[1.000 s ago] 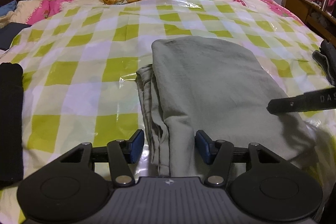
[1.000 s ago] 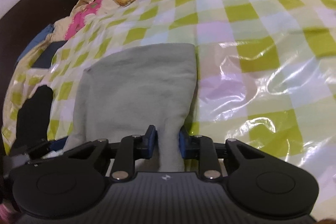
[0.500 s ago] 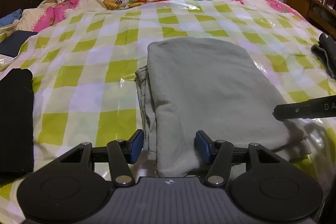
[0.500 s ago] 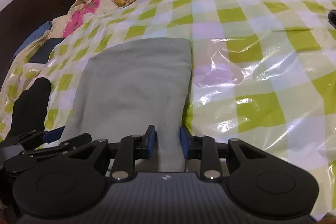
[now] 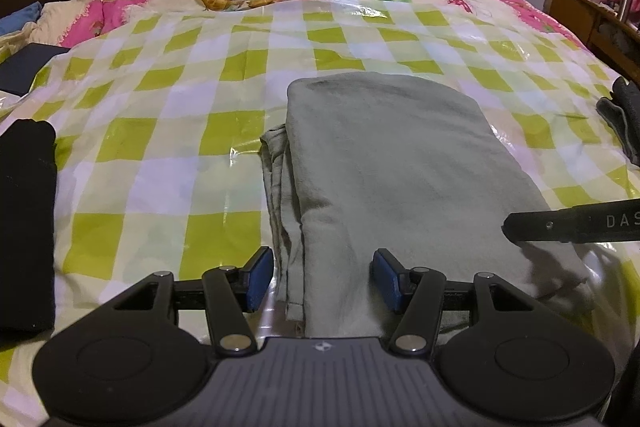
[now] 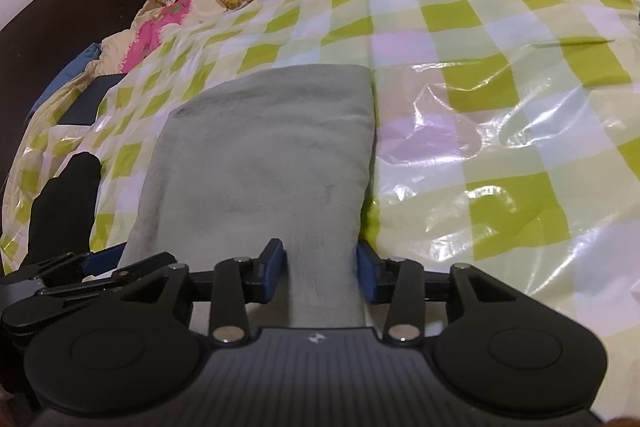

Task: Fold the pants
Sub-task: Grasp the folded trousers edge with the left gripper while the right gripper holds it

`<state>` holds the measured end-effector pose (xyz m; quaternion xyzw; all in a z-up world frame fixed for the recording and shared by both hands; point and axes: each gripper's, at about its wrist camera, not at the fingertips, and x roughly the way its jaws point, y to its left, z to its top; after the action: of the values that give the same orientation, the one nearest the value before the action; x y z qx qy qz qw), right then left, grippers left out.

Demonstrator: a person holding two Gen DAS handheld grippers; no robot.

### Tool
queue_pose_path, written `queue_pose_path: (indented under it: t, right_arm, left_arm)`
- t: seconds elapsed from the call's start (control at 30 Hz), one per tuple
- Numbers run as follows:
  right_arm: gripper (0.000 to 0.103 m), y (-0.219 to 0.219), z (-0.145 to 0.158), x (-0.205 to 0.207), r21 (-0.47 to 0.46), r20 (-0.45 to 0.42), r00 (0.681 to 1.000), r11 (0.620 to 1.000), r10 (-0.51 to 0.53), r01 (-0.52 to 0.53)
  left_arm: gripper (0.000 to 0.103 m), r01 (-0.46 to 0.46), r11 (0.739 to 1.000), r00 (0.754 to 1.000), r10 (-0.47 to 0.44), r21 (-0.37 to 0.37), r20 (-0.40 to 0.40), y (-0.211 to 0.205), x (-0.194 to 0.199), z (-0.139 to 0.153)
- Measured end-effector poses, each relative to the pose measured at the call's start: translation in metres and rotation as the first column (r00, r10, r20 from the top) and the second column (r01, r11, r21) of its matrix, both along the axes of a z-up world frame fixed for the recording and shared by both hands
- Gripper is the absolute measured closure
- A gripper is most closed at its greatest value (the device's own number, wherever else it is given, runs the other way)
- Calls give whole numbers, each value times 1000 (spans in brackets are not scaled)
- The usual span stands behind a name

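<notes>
Covering nearly everything ahead of both tongs is the bed point(image 5: 160, 155), spread with a glossy checked plastic sheet point(image 6: 500, 131) that looks slippery and crinkles under the light. On it, straight ahead of and partly under both tongs, lie the pants point(image 5: 392, 163), grey-green and already folded into a thick rectangle with looser layers sticking out along the left side. They look soft, light and limp; I judge they will sag if lifted by one point and may slide on the plastic, so the near edge at both corners, through all layers, seems the best hold.

The left tongs point(image 5: 324, 279) stand about half open, astride the near left part of the pants, pads clear of the cloth. The right tongs point(image 6: 322, 271) have just been opening; the near right edge of the pants sits between the jaws, but the pads no longer seem to pinch it.

Left of the left tongs lies a dark cloth point(image 5: 24, 227), cut off by the frame. The nearest hem of the pants is hidden under both tongs' bodies, so how neatly the layers line up there is unclear.
</notes>
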<state>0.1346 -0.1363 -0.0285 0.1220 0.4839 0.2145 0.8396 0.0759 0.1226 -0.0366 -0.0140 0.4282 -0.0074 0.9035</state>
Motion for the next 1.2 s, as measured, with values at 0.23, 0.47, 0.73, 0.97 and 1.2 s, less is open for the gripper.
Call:
queue_pose_path:
  t: [0.23, 0.47, 0.73, 0.97, 1.2]
  right_arm:
    - [59, -11, -4, 6, 29, -1, 1000, 1000, -5, 5]
    - [59, -17, -13, 18, 100, -36, 997, 993, 62, -58]
    - [56, -21, -26, 34, 217, -73, 990, 971, 119, -101]
    - [57, -26, -26, 45, 269, -87, 985, 955, 150, -122]
    - [68, -2, -35, 55, 308, -99, 989, 948, 111, -76]
  left_arm:
    - [24, 28, 998, 1000, -28, -50, 5, 14, -1, -5]
    - [18, 55, 988, 998, -58, -142, -14, 30, 12, -17]
    - [16, 84, 969, 996, -89, -233, -11, 34, 27, -22]
    - [16, 111, 956, 993, -119, -270, -13, 32, 34, -21]
    - [21, 101, 963, 994, -106, -250, -7, 19, 43, -25]
